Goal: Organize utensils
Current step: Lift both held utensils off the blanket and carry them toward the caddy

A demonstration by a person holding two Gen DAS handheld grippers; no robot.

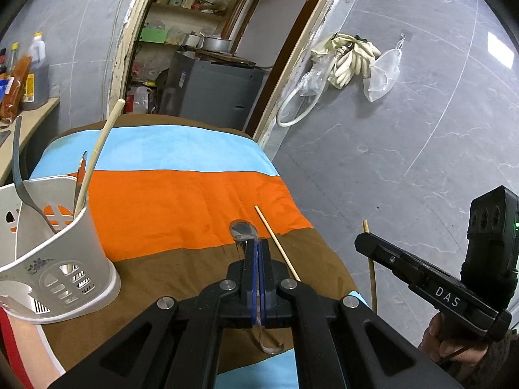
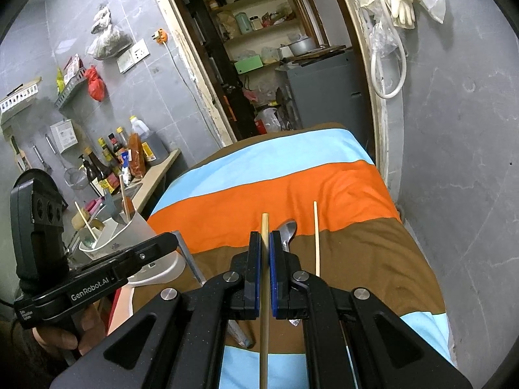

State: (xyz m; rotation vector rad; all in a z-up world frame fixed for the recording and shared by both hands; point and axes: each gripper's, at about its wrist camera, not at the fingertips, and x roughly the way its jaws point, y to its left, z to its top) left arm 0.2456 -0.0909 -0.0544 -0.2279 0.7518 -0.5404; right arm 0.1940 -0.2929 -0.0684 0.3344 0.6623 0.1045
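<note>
My left gripper [image 1: 258,243] is shut on a clear-handled metal spoon [image 1: 242,229], held above the striped cloth. My right gripper [image 2: 265,236] is shut on a wooden chopstick [image 2: 264,291], also visible past the table's right edge in the left wrist view [image 1: 371,269]. A thinner chopstick [image 1: 277,243] lies loose on the cloth, right of the spoon; it also shows in the right wrist view [image 2: 316,240]. A white utensil holder [image 1: 61,253] at the left holds a chopstick [image 1: 97,159], a dark spatula [image 1: 24,188] and a metal utensil.
The table is covered by a blue, orange and brown cloth [image 1: 181,201]. A counter with bottles [image 2: 110,162] stands at the left. An open doorway to a storeroom [image 1: 201,48] lies beyond the table. A grey tiled wall with hanging gloves [image 1: 350,58] is on the right.
</note>
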